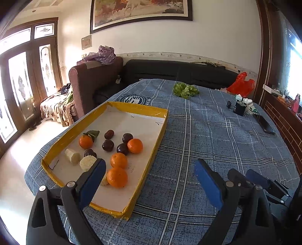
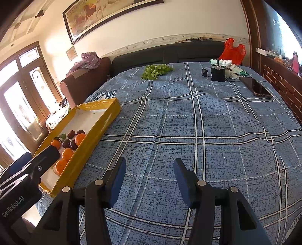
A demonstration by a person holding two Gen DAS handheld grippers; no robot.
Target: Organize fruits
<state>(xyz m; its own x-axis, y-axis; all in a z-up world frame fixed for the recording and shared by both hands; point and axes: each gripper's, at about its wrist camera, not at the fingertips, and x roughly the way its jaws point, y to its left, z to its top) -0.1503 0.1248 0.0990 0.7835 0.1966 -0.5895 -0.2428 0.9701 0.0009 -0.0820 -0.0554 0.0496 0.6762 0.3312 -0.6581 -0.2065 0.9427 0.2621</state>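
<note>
left gripper (image 1: 150, 168): black frame, blue pads, silver screws | right gripper (image 2: 149, 170): same | white "GenRobot.AI" lettering

Blue plaid cloth (image 2: 188, 122) covers worktop. Leafy green bunch (image 2: 155, 71) lies at far edge. Small black box (image 2: 218, 73) stands far right, white-green bundle (image 2: 229, 66) just behind it, dark phone (image 2: 257, 87) flat nearby. Red plastic bag (image 2: 233, 50) against dark sofa (image 2: 169, 52). Framed painting (image 1: 140, 13) on wall; purple garment (image 1: 102, 54) atop brown armchair (image 1: 90, 81).

I have my left tongs (image 1: 150, 167) spread wide with nothing between them, and my right tongs (image 2: 150, 167) parted and holding nothing, the two side by side, level.
</note>
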